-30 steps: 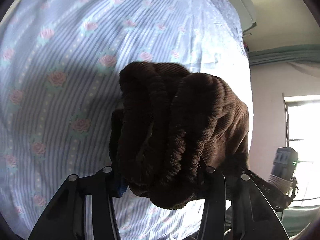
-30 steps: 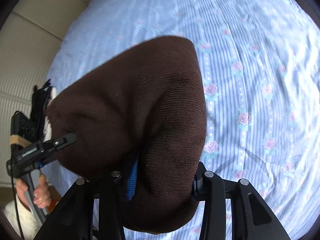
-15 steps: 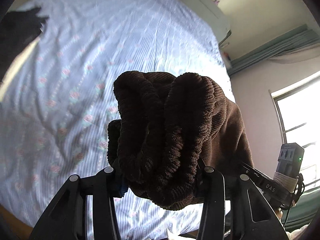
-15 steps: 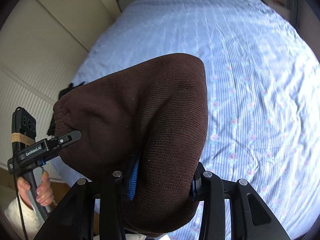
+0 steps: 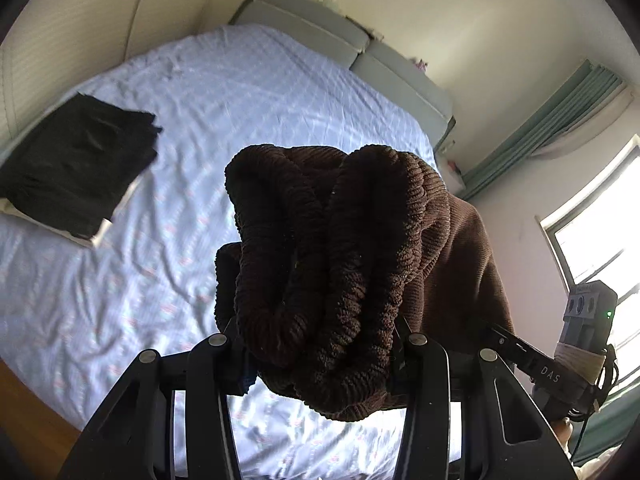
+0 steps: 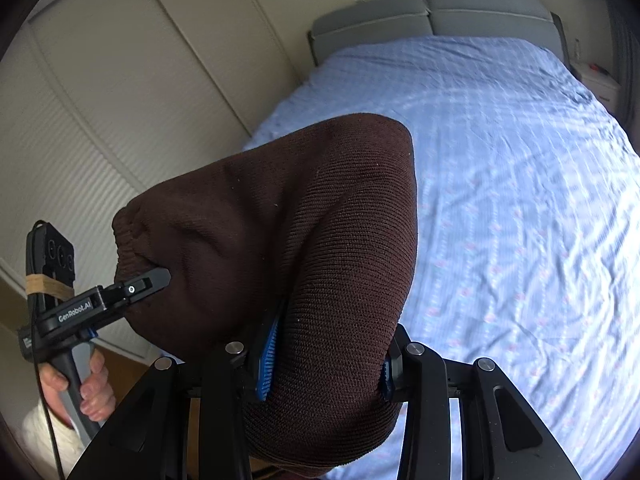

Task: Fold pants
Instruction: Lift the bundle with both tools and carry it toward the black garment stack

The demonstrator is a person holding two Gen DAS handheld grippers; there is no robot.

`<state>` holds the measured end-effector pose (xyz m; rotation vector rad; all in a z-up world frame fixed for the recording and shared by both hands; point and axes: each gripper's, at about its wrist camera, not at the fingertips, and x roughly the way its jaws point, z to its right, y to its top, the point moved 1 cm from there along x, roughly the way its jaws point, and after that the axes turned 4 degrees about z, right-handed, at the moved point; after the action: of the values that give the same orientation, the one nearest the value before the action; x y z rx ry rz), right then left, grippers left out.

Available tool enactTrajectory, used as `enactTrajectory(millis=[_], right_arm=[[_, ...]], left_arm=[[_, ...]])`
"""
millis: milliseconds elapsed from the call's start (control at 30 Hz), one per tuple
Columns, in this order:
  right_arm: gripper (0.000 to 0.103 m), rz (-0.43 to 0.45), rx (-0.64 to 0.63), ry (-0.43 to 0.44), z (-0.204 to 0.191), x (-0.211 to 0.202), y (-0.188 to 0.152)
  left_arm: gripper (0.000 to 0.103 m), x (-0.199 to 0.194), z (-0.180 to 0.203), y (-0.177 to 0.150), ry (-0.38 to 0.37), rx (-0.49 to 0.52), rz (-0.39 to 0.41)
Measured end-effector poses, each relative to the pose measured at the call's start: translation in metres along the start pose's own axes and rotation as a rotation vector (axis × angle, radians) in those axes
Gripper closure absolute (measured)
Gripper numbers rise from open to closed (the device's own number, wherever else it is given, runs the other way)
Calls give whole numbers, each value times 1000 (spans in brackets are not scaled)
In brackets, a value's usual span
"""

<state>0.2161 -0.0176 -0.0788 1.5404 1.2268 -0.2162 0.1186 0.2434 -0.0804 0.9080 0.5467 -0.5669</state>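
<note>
The brown knit pants (image 5: 328, 264) are bunched and held in the air over the bed by both grippers. My left gripper (image 5: 320, 356) is shut on the ribbed waistband end, which fills the middle of the left wrist view. My right gripper (image 6: 324, 364) is shut on a thick fold of the same pants (image 6: 320, 240). The left gripper also shows in the right wrist view (image 6: 132, 292), clamped on the elastic edge at the left. The right gripper shows in the left wrist view (image 5: 532, 364), at the lower right behind the cloth.
The bed has a blue striped sheet with small roses (image 5: 240, 92) (image 6: 520, 200). A folded black garment (image 5: 76, 168) lies on a white one at the bed's left edge. Grey headboard cushions (image 6: 432, 16), a cream wardrobe (image 6: 120, 100), green curtains (image 5: 552, 120) and a window surround it.
Both grippers have lifted and tilted up with the pants. The views swung from the sheet close below to the whole bed, headboard and walls. The grips are unchanged.
</note>
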Motion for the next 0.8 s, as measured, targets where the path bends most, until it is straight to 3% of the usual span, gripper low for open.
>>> enactTrajectory(millis=[167, 333, 467, 800], right_arm=[[63, 31, -21, 1, -54, 10, 1], [63, 71, 14, -40, -112, 20, -21], [63, 78, 38, -49, -153, 27, -33], [63, 84, -43, 6, -200, 57, -10]], left_arm=[[59, -32, -44, 19, -17, 17, 41], [59, -50, -92, 51, -53, 62, -26], [59, -68, -121, 70, -55, 91, -27], [59, -98, -176, 96, -40, 14, 61]])
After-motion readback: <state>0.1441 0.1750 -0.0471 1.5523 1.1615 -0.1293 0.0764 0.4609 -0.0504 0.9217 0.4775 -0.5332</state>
